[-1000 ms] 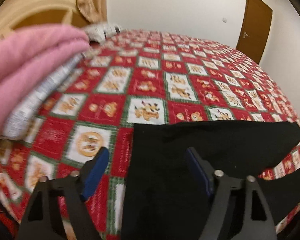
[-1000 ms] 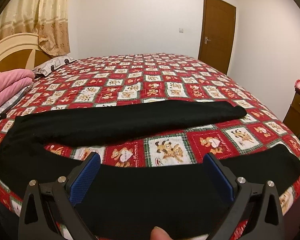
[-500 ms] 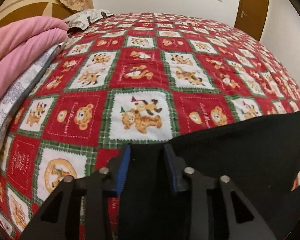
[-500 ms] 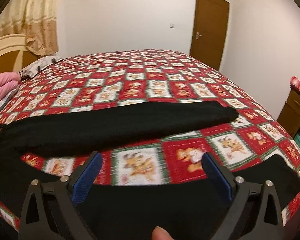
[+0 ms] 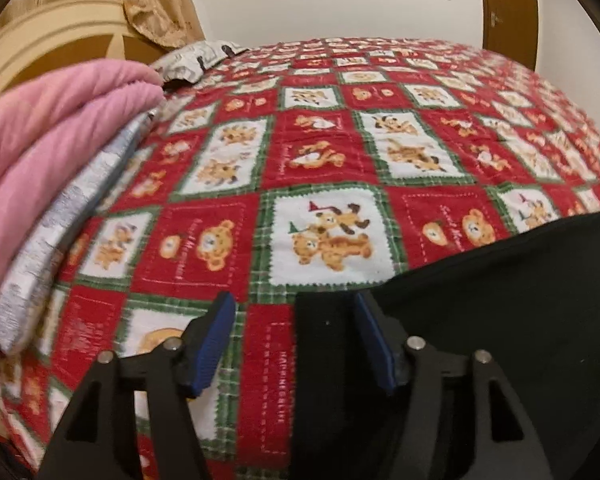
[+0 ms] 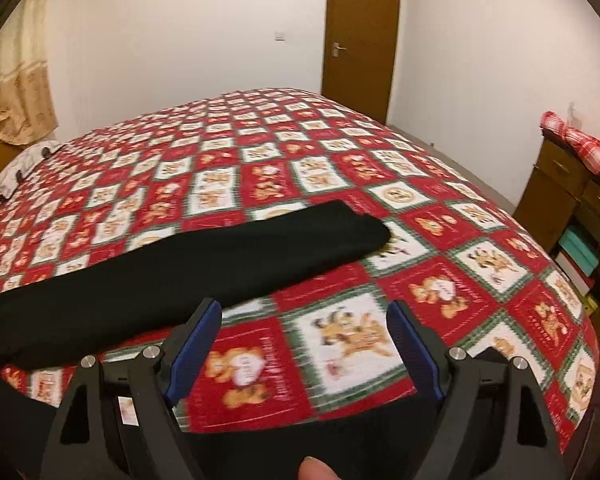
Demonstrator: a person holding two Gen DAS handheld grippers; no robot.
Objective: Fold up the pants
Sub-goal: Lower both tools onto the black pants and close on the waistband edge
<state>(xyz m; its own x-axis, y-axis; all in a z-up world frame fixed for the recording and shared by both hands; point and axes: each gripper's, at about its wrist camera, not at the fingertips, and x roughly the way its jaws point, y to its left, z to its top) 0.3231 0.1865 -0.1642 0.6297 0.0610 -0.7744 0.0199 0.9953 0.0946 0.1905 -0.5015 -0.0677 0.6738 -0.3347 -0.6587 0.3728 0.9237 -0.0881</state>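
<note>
On the quilt (image 6: 340,184) black pants (image 6: 204,264) stretch left-right; left tool (image 5: 296,336) and right tool (image 6: 304,344) spread.

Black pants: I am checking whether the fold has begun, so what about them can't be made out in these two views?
- Left wrist view: the waist of the black pants runs off the bottom edge behind the left claw.
- Right wrist view: the near leg is hidden under the right claw; the far leg is blurred.

Open quilt (image 6: 340,152) beyond pants (image 6: 204,264), pink blanket stack (image 5: 40,152) perhaps crowding left side
</note>
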